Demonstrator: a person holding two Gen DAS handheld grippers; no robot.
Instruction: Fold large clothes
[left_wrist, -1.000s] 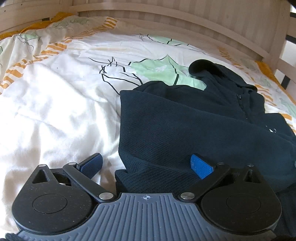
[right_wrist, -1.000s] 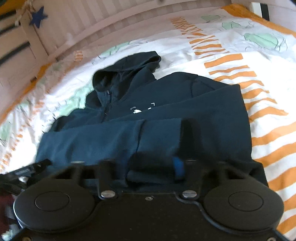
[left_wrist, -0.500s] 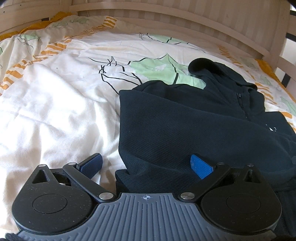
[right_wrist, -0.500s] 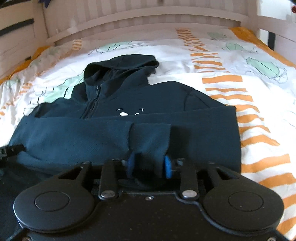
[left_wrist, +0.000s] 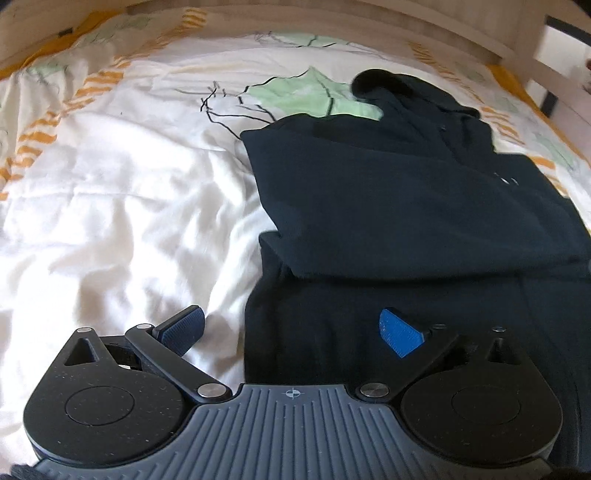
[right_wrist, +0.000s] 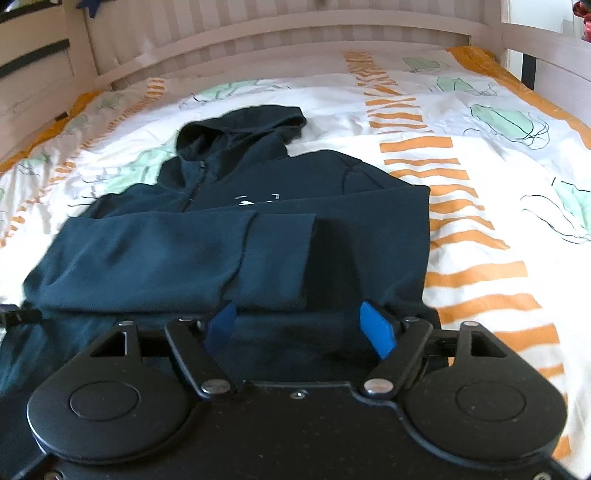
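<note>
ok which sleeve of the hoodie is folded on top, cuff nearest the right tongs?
The sleeve folded across the hoodie from the picture's left; its cuff lies just ahead of the opening right tongs. The other sleeve lies beneath.

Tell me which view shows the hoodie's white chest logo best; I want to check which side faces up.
The right wrist view. There the logo sits near the middle of the frame, beside the zip, on the dark hoodie. The left wrist view shows it only as faint white marks near the right edge, too small to read.
</note>
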